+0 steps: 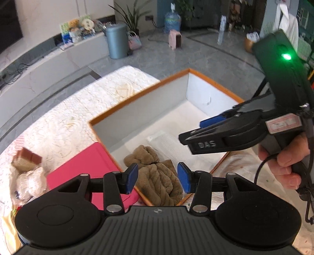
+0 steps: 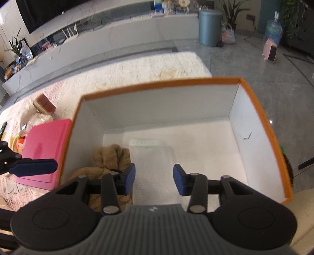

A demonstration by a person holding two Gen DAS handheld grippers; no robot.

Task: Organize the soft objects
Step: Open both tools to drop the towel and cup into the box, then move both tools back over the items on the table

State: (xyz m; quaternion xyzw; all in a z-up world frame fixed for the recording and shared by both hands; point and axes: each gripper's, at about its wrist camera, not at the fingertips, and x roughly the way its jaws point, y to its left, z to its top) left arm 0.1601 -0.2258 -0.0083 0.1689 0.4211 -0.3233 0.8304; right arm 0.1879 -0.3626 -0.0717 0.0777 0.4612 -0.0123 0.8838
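An orange-rimmed open box stands on a lace-covered table. Inside it lie a brown plush garment at the near left and a folded white cloth beside it. My left gripper is open and empty, hovering just above the brown plush. My right gripper is open and empty above the white cloth; it also shows in the left wrist view, over the box's right side.
A pink lid lies left of the box. Further left sit a brown block and crumpled plastic bags. The lace tablecloth stretches beyond. The floor has a grey bin and a water jug.
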